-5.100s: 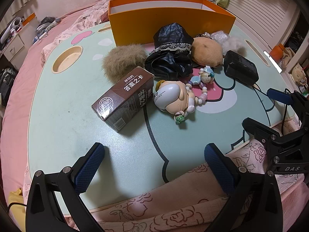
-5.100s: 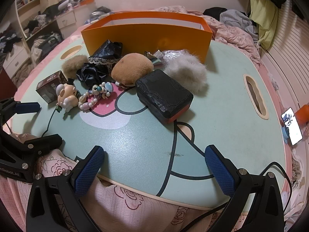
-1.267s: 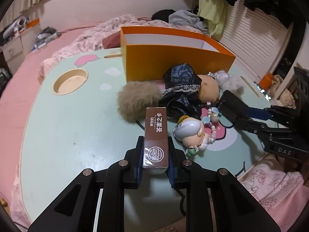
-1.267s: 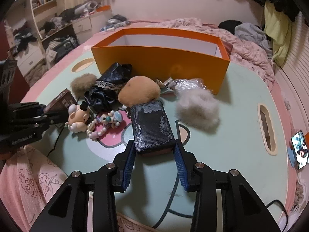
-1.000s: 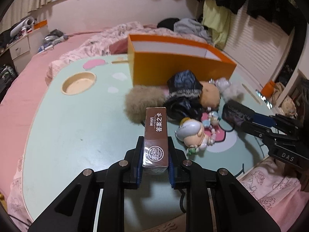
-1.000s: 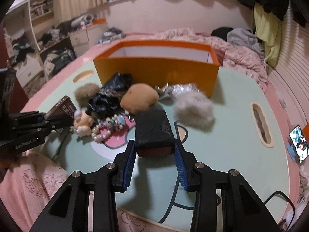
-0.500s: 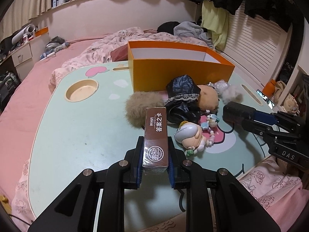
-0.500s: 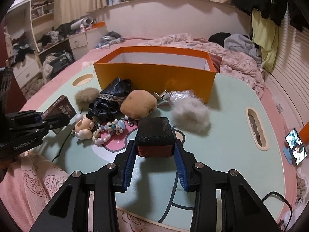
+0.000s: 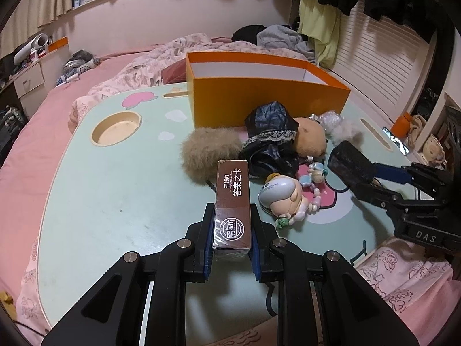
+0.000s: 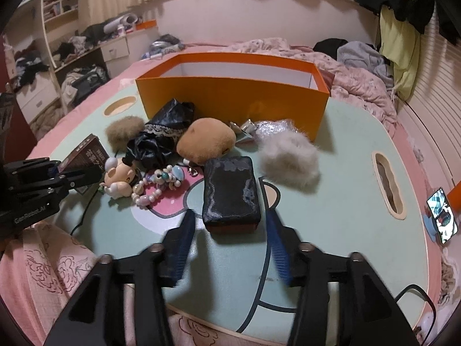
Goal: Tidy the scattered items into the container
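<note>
Mint-green table (image 10: 345, 173) is seen nearest, where the black pouch (image 10: 230, 193) has just been released by the right gripper (image 10: 230, 240), fingers now parted. The brown box (image 9: 232, 201) stays clenched in the left gripper (image 9: 232, 248). Beyond the clutter, the orange container (image 10: 230, 98) awaits; delivery is judged restarted.

Orange open-topped box (image 10: 233, 98) with white interior, upright at the far side of the bench. Brown carton (image 9: 232, 199) with white Chinese lettering, clamped between the left gripper (image 9: 232, 248) fingers. Black embroidered case (image 10: 230, 193) lying flat on the bench, between the spread fingers of the right gripper (image 10: 230, 239), apart from both. Scattered before the box: tan fur pompom (image 9: 207, 150), black lace-trimmed pouch (image 10: 161, 135), brown plush (image 10: 206, 139), grey fur pompom (image 10: 289, 158), doll figure (image 9: 283, 199), bead string (image 10: 157, 184).
</note>
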`<state>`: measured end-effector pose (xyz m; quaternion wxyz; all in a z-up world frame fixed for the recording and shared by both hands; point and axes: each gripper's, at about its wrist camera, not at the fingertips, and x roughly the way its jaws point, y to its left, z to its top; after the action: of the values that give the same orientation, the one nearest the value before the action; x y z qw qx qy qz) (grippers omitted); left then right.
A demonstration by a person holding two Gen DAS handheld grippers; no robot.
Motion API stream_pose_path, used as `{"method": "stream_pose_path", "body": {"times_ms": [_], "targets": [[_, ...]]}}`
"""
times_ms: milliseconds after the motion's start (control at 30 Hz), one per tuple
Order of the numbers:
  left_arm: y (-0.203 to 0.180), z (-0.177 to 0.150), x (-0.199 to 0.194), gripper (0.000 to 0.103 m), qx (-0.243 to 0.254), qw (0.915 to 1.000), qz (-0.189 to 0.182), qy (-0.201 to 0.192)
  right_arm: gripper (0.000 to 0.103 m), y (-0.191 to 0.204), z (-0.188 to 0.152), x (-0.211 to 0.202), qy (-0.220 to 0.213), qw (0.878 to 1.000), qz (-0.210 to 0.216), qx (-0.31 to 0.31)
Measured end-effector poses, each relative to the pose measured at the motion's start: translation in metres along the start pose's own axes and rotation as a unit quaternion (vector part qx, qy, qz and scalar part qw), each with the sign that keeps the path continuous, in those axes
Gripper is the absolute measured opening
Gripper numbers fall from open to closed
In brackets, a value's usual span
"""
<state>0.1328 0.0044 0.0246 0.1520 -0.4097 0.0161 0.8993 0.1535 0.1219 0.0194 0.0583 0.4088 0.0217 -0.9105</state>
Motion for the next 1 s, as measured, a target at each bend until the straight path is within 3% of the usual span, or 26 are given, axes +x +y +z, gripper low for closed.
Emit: {"method": "stream_pose_path", "body": {"times_ms": [167,233,267,300,333,367,400,467,600,667,733,1000], "targets": [[0.001,0.000,0.003,0.022,0.000,1.0000,-0.001,0.008,0.066,0.002,0.000,0.006,0.009,1.000,-0.008,-0.005],[0.001,0.000,0.005,0.027,0.000,0.9999,-0.001,0.012,0.067,0.001,0.001,0.009,0.016,1.000,-0.009,-0.003],[0.001,0.000,0.006,0.038,0.001,0.9999,-0.001,0.014,0.067,0.001,0.001,0.011,0.020,1.000,-0.010,-0.001],[0.001,0.000,0.007,0.055,0.002,0.9998,0.002,0.017,0.068,0.000,0.001,0.013,0.023,1.000,-0.010,0.001],[-0.001,0.000,0.008,0.064,0.006,0.9997,0.011,0.020,0.071,-0.001,0.001,0.014,0.024,1.000,-0.009,0.002],[-0.002,0.000,0.009,0.080,0.009,0.9995,0.017,0.024,0.078,-0.002,0.001,0.014,0.027,1.000,-0.009,0.004],[-0.005,-0.001,0.012,0.085,0.016,0.9991,0.022,0.033,0.082,-0.002,0.001,0.015,0.029,1.000,-0.010,0.004],[-0.010,-0.001,0.015,0.085,0.031,0.9982,0.035,0.037,0.094,-0.003,0.001,0.018,0.038,0.999,-0.011,0.004],[-0.008,-0.001,0.015,0.088,0.028,0.9983,0.032,0.040,0.102,-0.005,0.002,0.021,0.046,0.999,-0.009,0.003],[-0.006,0.000,0.016,0.092,0.028,0.9982,0.033,0.042,0.103,-0.005,0.002,0.021,0.047,0.999,-0.009,0.002],[-0.005,-0.001,0.019,0.103,0.026,0.9978,0.035,0.050,0.103,-0.006,0.002,0.021,0.048,0.999,-0.008,0.002],[-0.004,0.000,0.020,0.103,0.027,0.9977,0.033,0.052,0.103,-0.006,0.004,0.024,0.052,0.999,-0.006,0.000]]}}
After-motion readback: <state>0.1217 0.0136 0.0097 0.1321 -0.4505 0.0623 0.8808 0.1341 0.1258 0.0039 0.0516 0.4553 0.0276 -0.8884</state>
